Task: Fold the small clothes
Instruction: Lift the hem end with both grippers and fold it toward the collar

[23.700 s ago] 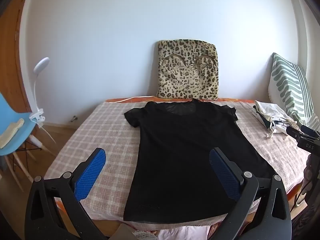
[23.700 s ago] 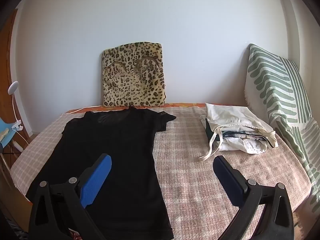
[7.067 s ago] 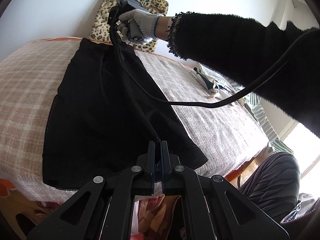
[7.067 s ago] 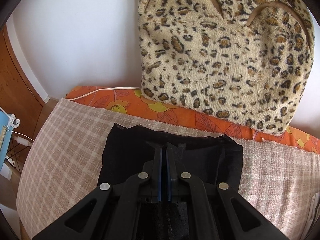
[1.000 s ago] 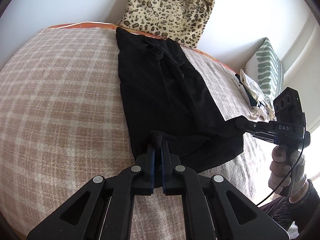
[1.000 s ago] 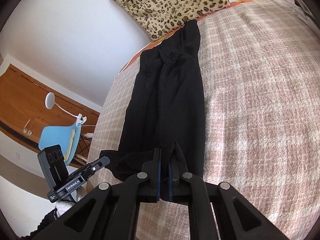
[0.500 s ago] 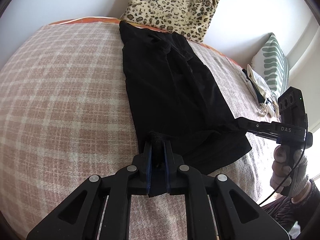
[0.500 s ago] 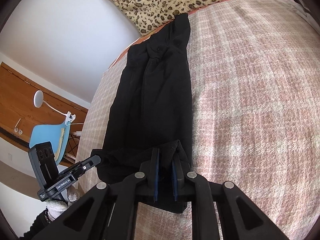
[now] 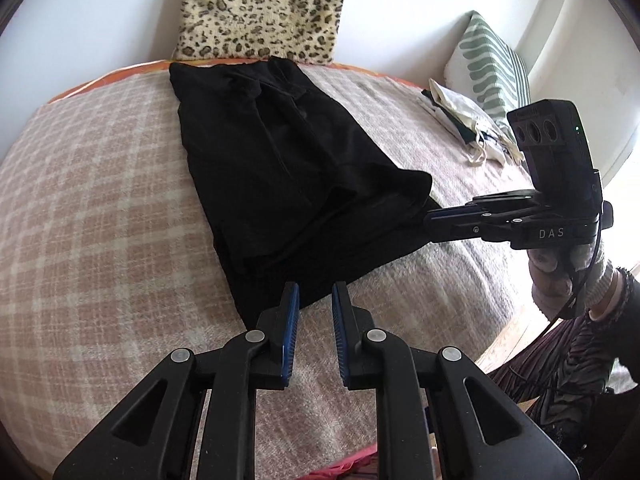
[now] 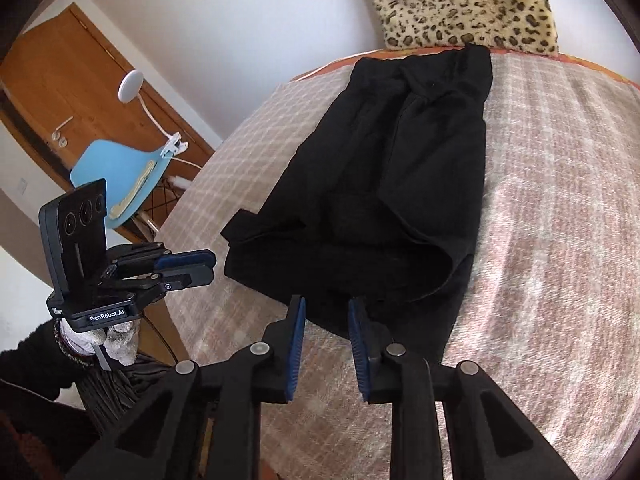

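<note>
Nearby — leopard cushion (image 9: 262,8), striped pillow (image 9: 494,60)

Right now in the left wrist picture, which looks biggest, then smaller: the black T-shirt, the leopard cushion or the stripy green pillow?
1. Black T-shirt, biggest.
2. Leopard-print cushion.
3. Green striped pillow, smallest as seen.
The pillow sits at the fisheye edge and further off, so its real size is unsure.

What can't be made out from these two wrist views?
Black shirt: fold layers, both views, black on black.
Leopard cushion: top, both views, cut by frame edge.
Pale clothes pile: separate items, left wrist view, too small.
Pale thing on blue chair: right wrist view, too small.
</note>
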A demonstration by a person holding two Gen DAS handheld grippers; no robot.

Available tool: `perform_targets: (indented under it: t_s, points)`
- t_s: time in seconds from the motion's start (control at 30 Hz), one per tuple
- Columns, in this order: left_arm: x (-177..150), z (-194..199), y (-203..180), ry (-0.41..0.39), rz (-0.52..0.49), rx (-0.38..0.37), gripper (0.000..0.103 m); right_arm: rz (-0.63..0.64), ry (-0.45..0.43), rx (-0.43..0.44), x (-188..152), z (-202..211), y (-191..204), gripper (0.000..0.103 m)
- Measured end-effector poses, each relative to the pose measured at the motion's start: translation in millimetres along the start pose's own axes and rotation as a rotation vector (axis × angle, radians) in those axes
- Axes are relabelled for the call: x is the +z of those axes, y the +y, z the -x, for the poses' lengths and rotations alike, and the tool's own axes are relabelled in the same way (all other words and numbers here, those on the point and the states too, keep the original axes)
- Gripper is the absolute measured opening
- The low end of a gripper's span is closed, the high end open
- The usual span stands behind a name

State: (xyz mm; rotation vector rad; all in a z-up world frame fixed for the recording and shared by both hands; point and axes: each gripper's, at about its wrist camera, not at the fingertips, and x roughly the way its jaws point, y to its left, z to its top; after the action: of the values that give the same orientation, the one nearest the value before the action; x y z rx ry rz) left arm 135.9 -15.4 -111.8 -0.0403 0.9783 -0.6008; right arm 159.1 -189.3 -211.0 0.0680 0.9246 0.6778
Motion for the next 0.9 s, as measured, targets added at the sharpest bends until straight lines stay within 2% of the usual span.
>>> perform_targets:
  t_s: [0.1, 0.3, 0.5, 0.7, 0.8, 0.9]
  points:
    - [0, -10, 6, 0.032, 0.025, 0.016, 0.015, 0.001, 0.025, -0.018, 2, -9, -2, 0.021]
    - [14, -16, 15, 0.023, 0.047, 0.043, 0.015, -0.002, 0.037, -0.060, 9, -19, -10, 0.021]
    - [33, -22, 22, -0.011, 0.073, 0.067, 0.015, 0.007, -0.003, -0.123, 27, -20, -14, 0.021]
    - [46, -14, 40, -0.066, 0.122, 0.116, 0.015, -0.052, -0.049, -0.171, 41, -15, -28, 0.022]
    - [45, -5, 41, -0.085, 0.130, 0.100, 0.015, -0.056, -0.062, -0.132, 41, -10, -25, 0.023]
    - [38, -2, 29, -0.078, 0.099, 0.060, 0.015, -0.003, -0.061, -0.030, 38, -7, -10, 0.024]
